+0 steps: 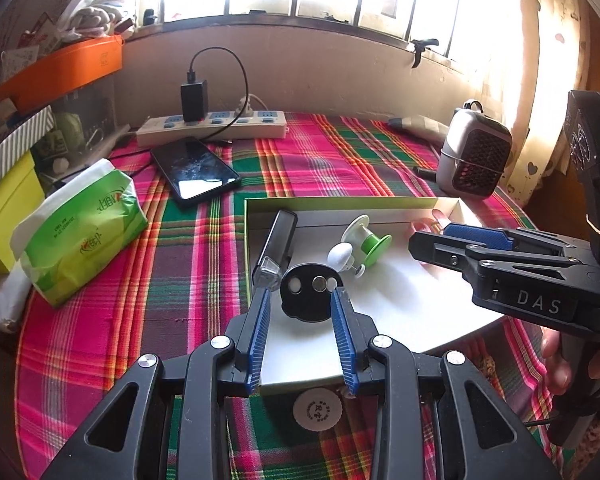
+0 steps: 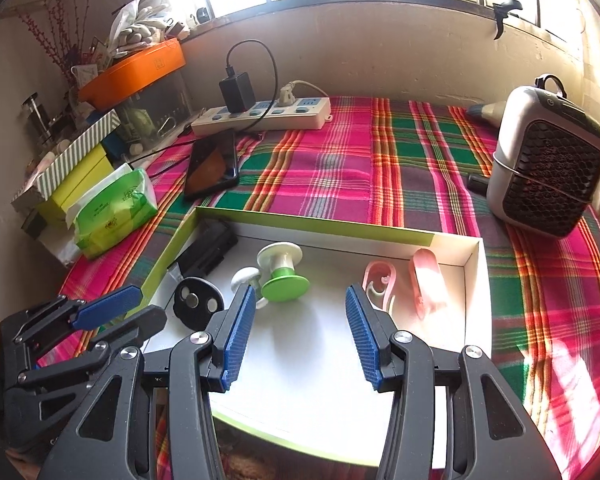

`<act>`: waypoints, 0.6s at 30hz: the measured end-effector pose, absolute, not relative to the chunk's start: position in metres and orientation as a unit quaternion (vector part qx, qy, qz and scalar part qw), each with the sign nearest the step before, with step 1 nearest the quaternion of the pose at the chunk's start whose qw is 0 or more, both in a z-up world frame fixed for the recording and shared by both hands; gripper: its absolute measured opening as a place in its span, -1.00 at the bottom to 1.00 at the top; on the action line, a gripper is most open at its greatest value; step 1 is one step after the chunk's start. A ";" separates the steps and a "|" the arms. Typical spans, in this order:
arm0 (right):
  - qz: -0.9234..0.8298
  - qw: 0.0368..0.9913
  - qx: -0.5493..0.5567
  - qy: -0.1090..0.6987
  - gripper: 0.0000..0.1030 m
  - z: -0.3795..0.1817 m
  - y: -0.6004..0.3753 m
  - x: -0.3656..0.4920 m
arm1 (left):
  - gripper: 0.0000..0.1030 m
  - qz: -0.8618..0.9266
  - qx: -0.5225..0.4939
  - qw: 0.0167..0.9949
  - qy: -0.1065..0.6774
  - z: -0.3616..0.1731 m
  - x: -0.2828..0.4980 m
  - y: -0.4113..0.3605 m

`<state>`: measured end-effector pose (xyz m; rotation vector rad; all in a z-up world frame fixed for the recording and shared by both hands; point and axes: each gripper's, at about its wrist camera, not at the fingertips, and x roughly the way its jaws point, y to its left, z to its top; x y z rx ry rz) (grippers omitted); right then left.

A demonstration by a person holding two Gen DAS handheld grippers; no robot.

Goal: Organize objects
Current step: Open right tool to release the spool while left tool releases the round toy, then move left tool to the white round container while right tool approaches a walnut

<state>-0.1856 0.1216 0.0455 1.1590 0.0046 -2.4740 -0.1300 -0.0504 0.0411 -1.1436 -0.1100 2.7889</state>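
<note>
Nearest to us, the left gripper [image 1: 300,300] is hovering low over the near left corner of the shallow white box [image 1: 340,201], its blue fingers [image 1: 260,330] standing moderately apart and gripping nothing, with the black disc [image 1: 309,298] lying on the box floor between their tips. The right gripper [image 2: 300,300] is hanging over the middle of the box, fingers spread wide and empty above bare white floor. Just beyond the disc, the green-and-white spool [image 2: 283,273] is lying on its side beside a small white knob [image 1: 340,255], and a black rectangular device [image 1: 278,240] is resting along the left wall. Over at the right end, two pink clips [image 2: 404,282] are lying side by side. The box is sitting on the plaid-covered tabletop [image 2: 340,168]. Further back, a green tissue pack [image 1: 84,240] and a phone [image 1: 196,168] are lying to the left, a small heater [image 2: 548,164] is standing on the right, and a power strip [image 1: 212,126] is running along the wall.
</note>
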 end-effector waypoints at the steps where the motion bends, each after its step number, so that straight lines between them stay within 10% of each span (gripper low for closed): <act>1: -0.888 0.201 0.413 0.001 -0.06 0.046 0.123 -0.182 | -0.43 0.924 -0.376 0.060 -0.037 0.042 -0.127 -0.051; 18: -0.909 0.167 0.382 -0.012 -0.06 0.048 0.143 -0.127 | -0.43 0.924 -0.373 0.064 -0.060 0.036 -0.084 -0.066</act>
